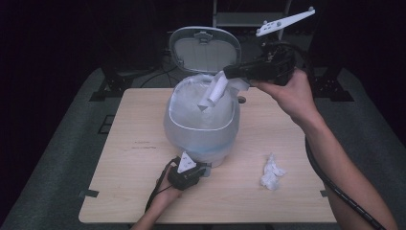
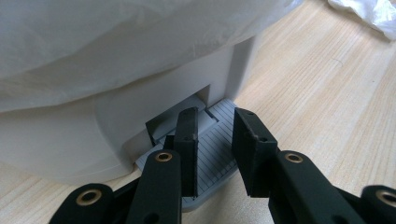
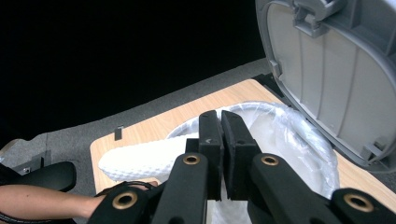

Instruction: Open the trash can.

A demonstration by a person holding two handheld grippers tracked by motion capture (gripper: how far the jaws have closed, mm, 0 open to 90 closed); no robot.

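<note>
Left tool (image 2: 212, 154) on bin pedal (image 2: 210, 149), right tool (image 3: 222, 154) pinching tissue (image 3: 144, 161)

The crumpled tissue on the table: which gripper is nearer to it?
Left. The left gripper rests on the table at the bin's pedal, beside the crumpled tissue; the right gripper is raised above the bin.

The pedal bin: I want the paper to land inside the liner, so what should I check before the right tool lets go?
1. Lid up: ok, it stands open behind the bin.
2. Pedal held down: ok, left tool rests on it.
3. Paper towel gripped: ok, right tool is shut on it.
4. Paper over the opening: ok, its free end hangs above the bag liner.
5. Liner seated on the rim: cannot tell at the back.
6. Crumpled tissue still on the table: not ok, left to bin.
</note>
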